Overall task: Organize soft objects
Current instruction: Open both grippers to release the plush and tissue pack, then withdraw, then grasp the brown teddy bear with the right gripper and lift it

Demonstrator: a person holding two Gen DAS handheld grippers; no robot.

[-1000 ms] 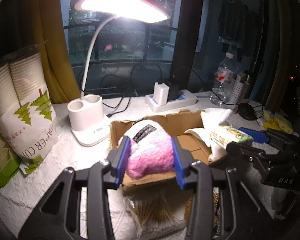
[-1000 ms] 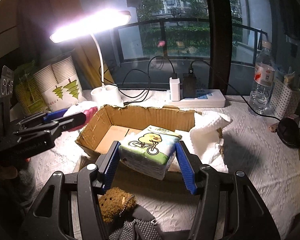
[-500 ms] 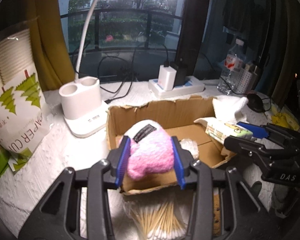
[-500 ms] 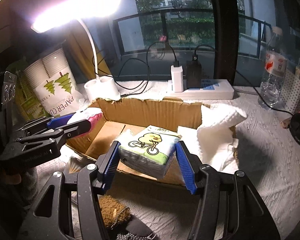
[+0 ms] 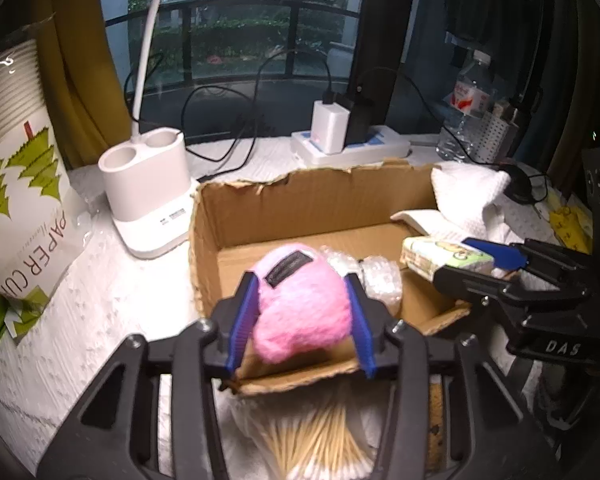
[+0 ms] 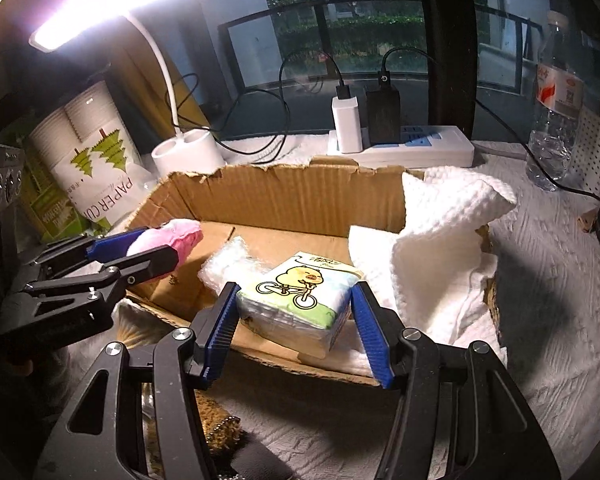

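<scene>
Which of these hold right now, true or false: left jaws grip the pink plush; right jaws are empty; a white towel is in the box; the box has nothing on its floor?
1. The left gripper is shut on the pink plush. True.
2. The right gripper is empty. False: it is shut on the tissue pack.
3. A white towel lies at the right end of the cardboard box. True.
4. The box floor is bare. False: bubble wrap lies there.

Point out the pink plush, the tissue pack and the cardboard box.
pink plush (image 5: 300, 304), left wrist view, its fuzzy front.
tissue pack (image 6: 300, 294), right wrist view, its printed top.
cardboard box (image 6: 284, 200), right wrist view, its back wall.
</scene>
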